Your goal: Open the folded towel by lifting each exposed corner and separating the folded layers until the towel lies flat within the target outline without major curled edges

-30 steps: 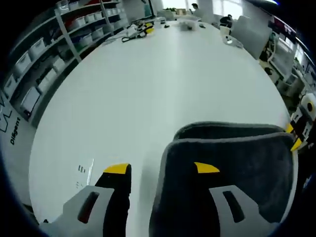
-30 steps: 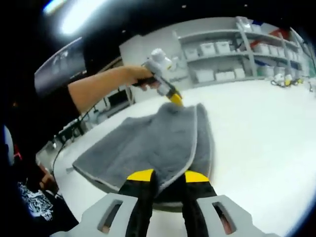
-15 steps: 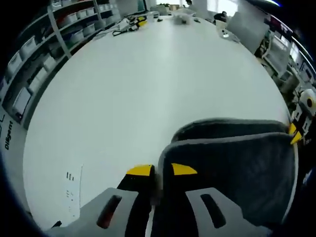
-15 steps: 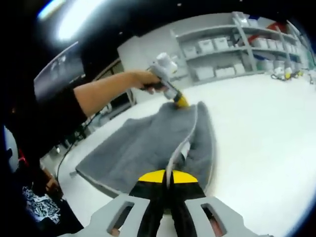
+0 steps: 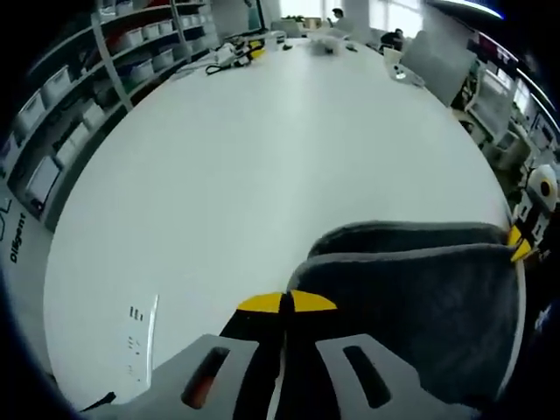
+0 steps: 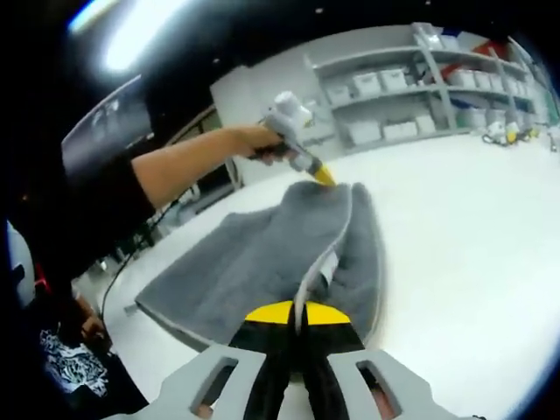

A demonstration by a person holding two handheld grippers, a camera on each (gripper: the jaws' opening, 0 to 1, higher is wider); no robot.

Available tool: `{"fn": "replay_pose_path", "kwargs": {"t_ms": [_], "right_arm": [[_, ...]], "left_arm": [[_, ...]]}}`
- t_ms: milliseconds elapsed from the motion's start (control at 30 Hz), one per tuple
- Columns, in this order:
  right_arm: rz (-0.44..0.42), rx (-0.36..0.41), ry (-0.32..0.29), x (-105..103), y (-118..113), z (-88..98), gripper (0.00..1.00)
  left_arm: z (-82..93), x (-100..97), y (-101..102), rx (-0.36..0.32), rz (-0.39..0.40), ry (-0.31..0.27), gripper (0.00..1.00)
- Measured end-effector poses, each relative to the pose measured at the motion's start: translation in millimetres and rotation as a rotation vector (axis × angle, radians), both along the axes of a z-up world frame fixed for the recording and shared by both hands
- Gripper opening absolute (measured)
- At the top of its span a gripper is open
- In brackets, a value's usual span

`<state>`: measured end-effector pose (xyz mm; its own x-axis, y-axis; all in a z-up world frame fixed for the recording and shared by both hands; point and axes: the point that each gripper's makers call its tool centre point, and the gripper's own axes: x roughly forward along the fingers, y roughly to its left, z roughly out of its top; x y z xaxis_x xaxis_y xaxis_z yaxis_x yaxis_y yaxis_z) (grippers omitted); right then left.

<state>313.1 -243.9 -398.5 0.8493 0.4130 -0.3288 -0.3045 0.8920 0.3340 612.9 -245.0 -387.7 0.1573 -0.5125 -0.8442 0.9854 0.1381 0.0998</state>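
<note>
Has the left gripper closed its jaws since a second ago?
Yes. The left gripper has shut on the gray towel edge; its left jaw swung in from over the white table.

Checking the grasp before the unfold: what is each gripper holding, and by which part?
Both hold the grey towel: the left gripper pinches one corner of the top layer, the right gripper pinches that layer's edge at the other end.

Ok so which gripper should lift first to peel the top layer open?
Probably either: the right gripper is shut on the towel top layer's corner, and the left gripper is shut on the corner at the other end, so lift together.
</note>
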Motion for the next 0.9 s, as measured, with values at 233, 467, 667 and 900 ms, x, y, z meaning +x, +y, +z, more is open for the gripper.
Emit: {"fn": "replay_pose_path", "kwargs": {"t_ms": [233, 467, 667, 900], "right_arm": [[-0.002, -0.002, -0.01, -1.6, -1.4, 3.2, 0.0], [0.002, -0.01, -0.014, -0.9, -1.1, 3.4, 0.0], [0.007, -0.007, -0.013, -2.1, -0.8, 1.4, 0.0], [0.013, -0.007, -0.015, -1.1, -0.4, 1.0, 0.0]], "left_arm": [[11.0, 0.2, 1.7, -0.019, -0.004, -0.013, 0.0], [-0.8, -16.6, 4.0, -0.02, -0.034, 0.047, 0.04], [-18.9, -20.9, 7.8, -0.001, -0.024, 0.069, 0.35], [-31.0, -31.1, 7.9, 0.044, -0.074, 0.09, 0.15]]}}
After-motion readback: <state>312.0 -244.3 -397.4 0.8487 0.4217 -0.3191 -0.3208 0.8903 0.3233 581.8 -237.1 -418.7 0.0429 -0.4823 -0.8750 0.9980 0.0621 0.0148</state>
